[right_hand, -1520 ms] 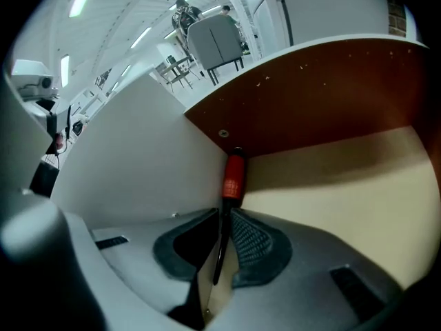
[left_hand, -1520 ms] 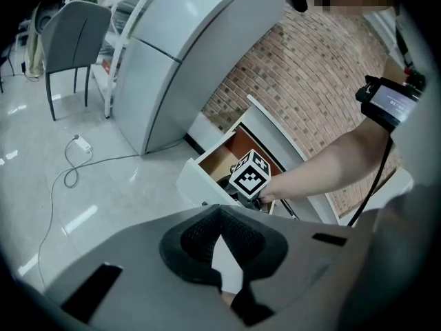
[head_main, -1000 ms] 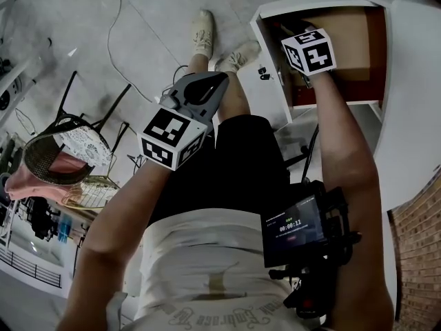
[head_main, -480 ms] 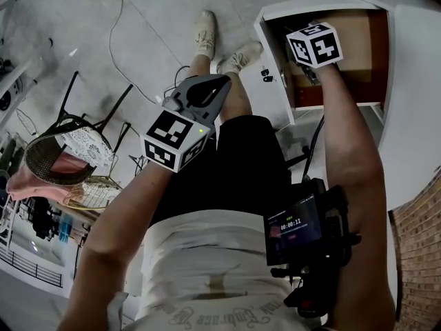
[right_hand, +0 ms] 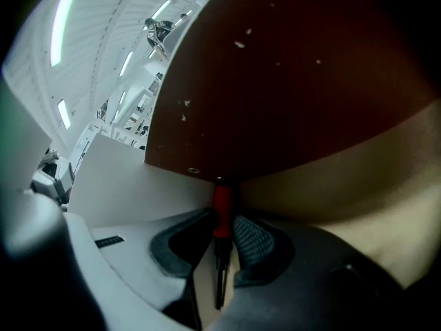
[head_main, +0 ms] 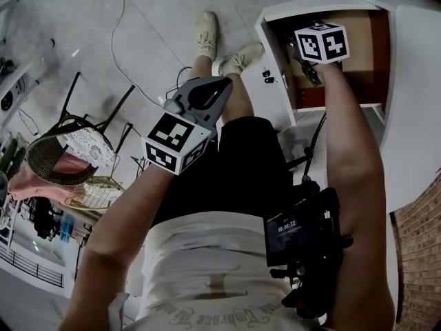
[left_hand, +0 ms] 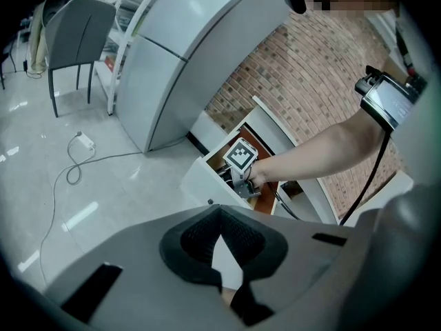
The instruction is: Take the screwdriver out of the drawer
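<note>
A screwdriver (right_hand: 222, 209) with a red handle and a dark shaft lies in the open wooden drawer (head_main: 358, 40), its handle end against the drawer's dark back wall. My right gripper (right_hand: 222, 221) reaches down into the drawer with the handle between its pads. Its jaws have just been closing, and a narrow gap still shows on the left side. In the head view this right gripper (head_main: 303, 59) is mostly hidden under its marker cube. My left gripper (head_main: 207, 88) hangs over the person's thigh, away from the drawer. Its fingertips meet and it holds nothing.
The drawer's white front (head_main: 275, 54) stands out towards the person's shoes (head_main: 203, 33). A wire chair (head_main: 76, 143) and a floor cable (head_main: 120, 33) are at the left. A screen unit (head_main: 296, 229) is strapped on the right forearm. A brick wall (head_main: 413, 254) stands at the right.
The right gripper's marker cube has shifted slightly right and rolled over the drawer. The left gripper has stayed where it was.
</note>
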`<action>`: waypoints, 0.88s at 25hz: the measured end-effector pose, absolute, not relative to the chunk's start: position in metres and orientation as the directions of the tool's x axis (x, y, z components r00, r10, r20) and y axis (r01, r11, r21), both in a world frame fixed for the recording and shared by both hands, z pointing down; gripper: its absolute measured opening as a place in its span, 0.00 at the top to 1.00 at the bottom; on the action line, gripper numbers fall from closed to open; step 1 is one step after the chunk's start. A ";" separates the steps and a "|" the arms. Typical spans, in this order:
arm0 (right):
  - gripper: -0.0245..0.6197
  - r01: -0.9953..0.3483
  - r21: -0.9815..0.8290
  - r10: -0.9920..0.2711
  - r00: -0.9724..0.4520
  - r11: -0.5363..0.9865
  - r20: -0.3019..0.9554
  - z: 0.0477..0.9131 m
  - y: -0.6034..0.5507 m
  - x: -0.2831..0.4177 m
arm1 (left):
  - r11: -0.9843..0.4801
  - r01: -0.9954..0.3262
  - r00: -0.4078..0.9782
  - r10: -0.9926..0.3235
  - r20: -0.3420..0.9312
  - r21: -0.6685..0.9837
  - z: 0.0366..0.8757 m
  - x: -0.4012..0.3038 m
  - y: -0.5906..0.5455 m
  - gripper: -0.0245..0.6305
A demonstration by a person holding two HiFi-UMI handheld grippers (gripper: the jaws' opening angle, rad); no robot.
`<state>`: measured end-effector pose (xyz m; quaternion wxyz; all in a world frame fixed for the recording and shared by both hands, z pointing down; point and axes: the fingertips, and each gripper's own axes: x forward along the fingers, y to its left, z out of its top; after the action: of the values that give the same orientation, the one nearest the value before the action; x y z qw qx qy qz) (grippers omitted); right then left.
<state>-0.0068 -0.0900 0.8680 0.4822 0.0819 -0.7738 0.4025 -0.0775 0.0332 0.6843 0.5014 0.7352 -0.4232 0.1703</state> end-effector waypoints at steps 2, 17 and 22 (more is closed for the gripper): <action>0.81 -0.522 -0.540 0.249 -0.527 0.660 0.813 0.865 -0.088 -0.006 | -0.138 -0.794 0.583 -0.452 0.676 0.592 0.685 -0.077 0.033 0.93; 0.81 -0.571 -0.430 0.088 -0.529 0.699 0.844 0.828 -0.076 0.020 | -0.209 -0.792 0.599 -0.448 0.664 0.574 0.668 -0.069 0.032 0.93; 0.81 -0.569 -0.387 0.045 -0.522 0.726 0.852 0.814 -0.072 0.030 | -0.238 -0.793 0.603 -0.445 0.663 0.561 0.659 -0.062 0.029 0.93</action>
<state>0.0297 -0.0724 0.8144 0.4610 0.1623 -0.8064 0.3329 -0.0620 0.0289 0.6585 0.4661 0.7642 -0.4048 0.1867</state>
